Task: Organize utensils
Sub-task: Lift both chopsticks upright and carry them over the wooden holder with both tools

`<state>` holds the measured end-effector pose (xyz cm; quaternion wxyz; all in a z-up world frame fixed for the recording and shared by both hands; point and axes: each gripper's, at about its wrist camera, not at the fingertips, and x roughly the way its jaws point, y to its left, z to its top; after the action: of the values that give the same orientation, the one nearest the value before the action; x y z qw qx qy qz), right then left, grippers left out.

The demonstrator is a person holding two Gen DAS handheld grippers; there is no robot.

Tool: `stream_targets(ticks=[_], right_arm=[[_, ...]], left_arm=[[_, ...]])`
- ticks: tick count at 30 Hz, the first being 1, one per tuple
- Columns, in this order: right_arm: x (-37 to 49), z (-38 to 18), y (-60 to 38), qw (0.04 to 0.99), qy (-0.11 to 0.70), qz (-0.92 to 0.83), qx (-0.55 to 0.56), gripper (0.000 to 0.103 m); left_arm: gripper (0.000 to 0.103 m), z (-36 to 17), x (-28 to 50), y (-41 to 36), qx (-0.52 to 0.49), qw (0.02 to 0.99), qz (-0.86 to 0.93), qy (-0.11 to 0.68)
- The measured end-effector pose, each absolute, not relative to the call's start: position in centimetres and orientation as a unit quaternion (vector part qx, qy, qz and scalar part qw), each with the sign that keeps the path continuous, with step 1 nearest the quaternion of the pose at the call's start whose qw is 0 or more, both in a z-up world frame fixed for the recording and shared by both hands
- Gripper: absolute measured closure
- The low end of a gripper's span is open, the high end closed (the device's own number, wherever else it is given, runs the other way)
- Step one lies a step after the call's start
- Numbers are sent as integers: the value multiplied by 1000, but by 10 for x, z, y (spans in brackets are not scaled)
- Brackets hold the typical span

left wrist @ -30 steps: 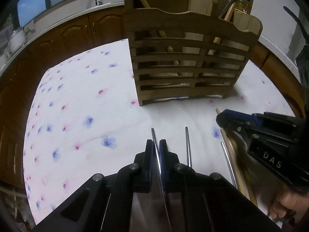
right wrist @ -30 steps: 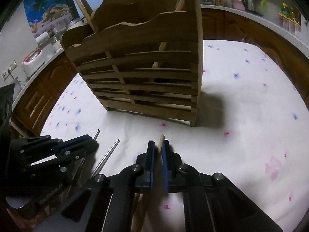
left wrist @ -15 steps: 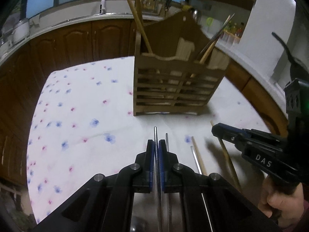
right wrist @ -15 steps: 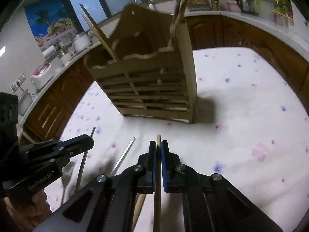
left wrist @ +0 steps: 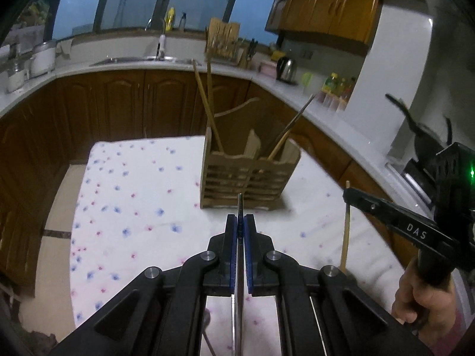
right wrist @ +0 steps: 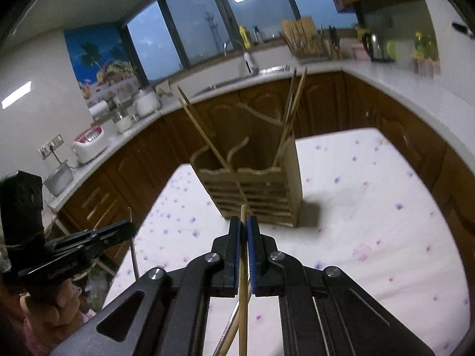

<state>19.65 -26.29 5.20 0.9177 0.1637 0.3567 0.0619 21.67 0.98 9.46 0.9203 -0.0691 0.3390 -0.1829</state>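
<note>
The left gripper [left wrist: 240,221] is gripping a metal chopstick [left wrist: 240,204] in closed jaws, the right gripper [right wrist: 243,222] a wooden chopstick [right wrist: 243,270], facing the holder [left wrist: 248,178].

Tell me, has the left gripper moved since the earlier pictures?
Yes. The left gripper has risen and drawn back from the wooden holder, which now looks smaller and farther, with its metal chopstick clamped.

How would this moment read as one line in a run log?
left gripper: shut on thin metal chopstick | right gripper: shut on wooden chopstick | slatted wooden utensil holder: ahead on floral cloth
</note>
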Motion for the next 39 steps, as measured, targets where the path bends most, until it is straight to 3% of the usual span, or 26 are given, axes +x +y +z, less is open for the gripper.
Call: stream_targets(ticks=[14, 39], right_arm=[[162, 94, -272, 941, 294, 46, 161, 98], [166, 114, -282, 952, 255, 38, 165, 98]], left_arm=[[100, 120, 175, 26, -71, 934, -180, 302], [100, 139, 178, 40, -83, 945, -181, 258]])
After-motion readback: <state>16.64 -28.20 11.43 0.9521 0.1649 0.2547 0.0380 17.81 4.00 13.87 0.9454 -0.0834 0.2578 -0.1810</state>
